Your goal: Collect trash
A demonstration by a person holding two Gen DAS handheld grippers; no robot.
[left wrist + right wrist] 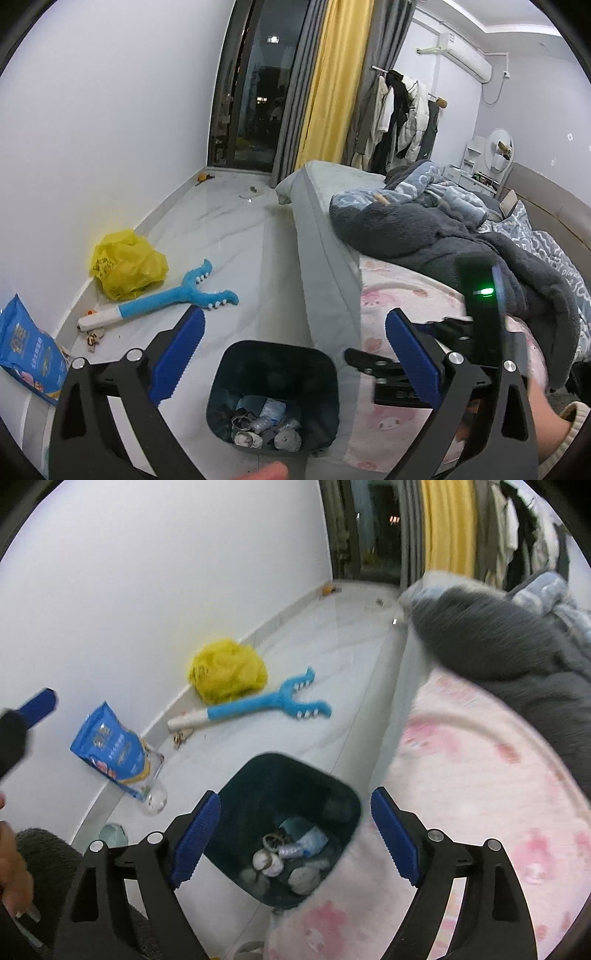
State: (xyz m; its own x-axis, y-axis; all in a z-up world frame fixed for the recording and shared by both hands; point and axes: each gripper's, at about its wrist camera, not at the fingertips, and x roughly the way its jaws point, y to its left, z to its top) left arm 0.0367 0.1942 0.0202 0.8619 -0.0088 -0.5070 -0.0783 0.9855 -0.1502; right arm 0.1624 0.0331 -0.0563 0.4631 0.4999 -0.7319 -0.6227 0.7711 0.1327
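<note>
Grippers, left (295, 354) and right (295, 840), gape over one bin (273, 398).

A white marble floor (236, 236) holds a dark trash bin (273, 395), with a yellow bag (127, 264), blue toy (166, 295) and blue packet (29, 354) beyond it along the wall.
</note>
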